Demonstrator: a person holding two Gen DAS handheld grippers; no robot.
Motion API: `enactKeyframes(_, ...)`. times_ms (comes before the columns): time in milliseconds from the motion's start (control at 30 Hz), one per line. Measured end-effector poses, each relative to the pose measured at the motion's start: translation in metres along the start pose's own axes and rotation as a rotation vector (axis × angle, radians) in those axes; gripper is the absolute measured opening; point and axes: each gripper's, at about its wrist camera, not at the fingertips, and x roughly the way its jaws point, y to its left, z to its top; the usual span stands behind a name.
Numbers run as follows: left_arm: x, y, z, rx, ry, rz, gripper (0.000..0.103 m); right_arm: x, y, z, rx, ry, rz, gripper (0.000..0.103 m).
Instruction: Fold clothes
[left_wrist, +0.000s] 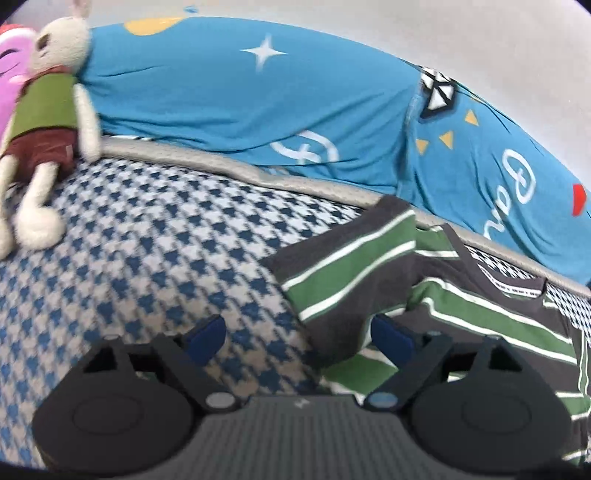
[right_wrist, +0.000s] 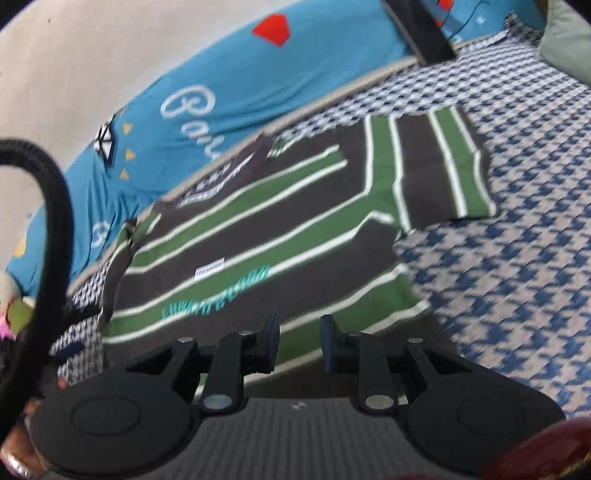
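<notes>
My left gripper (left_wrist: 299, 338) spread wide over sleeve of grey-green striped T-shirt (left_wrist: 424, 291); right gripper (right_wrist: 299, 341) parted, empty. Cream plush rabbit (left_wrist: 48, 122) only in left view.

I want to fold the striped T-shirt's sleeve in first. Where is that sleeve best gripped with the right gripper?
Probably at the outer cuff edge of the sleeve, coming from the open houndstooth bedcover side. The striped T-shirt lies flat with this sleeve spread clear of the body, so its free hem is easy for the open right gripper to pinch.
</notes>
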Motion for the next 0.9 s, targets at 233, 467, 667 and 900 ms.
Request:
enactKeyframes(233, 0.024, -0.002, 0.004, -0.013, 0.028, 0.014, 0.098, 0.010, 0.006, -0.001, -0.005, 0.038, 0.010, 0.024)
enactKeyframes(467, 0.032, -0.008, 0.007, -0.005, 0.002, 0.009, 0.094, 0.021, 0.012, -0.001, -0.008, 0.067, 0.008, 0.024)
enactKeyframes(667, 0.026, -0.018, 0.005, 0.035, -0.022, -0.007, 0.028, 0.026, 0.012, 0.000, -0.004, 0.078, -0.003, 0.024)
enactKeyframes(900, -0.001, -0.037, -0.002, 0.100, -0.126, 0.087, 0.012, 0.029, 0.015, 0.002, -0.016, 0.065, -0.013, 0.024)
